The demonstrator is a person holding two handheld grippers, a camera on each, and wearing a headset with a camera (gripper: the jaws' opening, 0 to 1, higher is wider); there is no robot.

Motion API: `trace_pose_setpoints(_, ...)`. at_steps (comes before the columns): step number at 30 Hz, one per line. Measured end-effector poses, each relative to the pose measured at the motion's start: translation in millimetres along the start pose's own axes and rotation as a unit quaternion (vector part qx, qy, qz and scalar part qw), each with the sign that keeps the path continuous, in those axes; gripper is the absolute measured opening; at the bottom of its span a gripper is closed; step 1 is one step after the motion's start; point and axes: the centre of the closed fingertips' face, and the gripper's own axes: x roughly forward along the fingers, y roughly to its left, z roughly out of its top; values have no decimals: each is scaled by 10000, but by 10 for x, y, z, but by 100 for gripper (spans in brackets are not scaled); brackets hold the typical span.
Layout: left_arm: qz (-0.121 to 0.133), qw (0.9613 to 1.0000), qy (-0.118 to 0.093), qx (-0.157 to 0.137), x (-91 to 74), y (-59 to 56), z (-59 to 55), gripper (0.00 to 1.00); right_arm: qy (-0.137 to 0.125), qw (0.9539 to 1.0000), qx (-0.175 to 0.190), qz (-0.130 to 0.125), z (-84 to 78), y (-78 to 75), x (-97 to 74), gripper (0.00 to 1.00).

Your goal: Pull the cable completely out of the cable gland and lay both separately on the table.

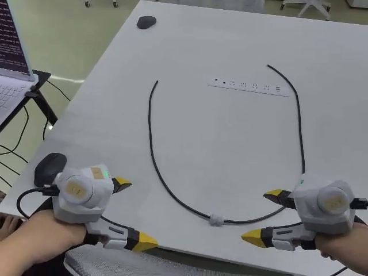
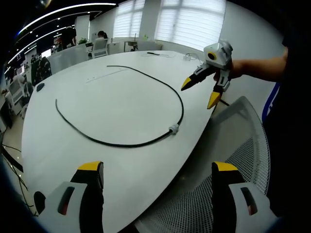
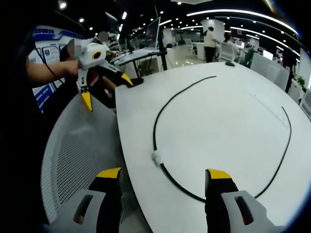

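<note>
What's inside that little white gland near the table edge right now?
The black cable passes through the gland, coming out on both sides. The stretch inside is covered, so nothing of the fit shows.

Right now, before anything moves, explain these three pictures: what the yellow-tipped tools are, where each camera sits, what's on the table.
A person holds a two-jaw tool in each hand: the left gripper and the right gripper. The wide picture comes from a headset camera looking down; the round ones from a camera on each gripper. On the white table lies a black cable threaded through a small pale cable gland, plus a power strip and a mouse. Both grippers are open, holding nothing.
</note>
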Motion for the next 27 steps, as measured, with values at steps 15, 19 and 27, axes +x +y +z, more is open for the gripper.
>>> trace_pose_setpoints(15,-116,9998,139,80,62,28,-24,92,570,9967,-395,410,-44,70,387,53)
trace_pose_setpoints(19,-138,9997,196,28,53,26,-60,91,719,9952,-510,433,-68,74,472,50)
trace_pose_setpoints(27,-128,9996,255,60,26,15,-68,91,933,9917,-696,542,-121,64,645,41)
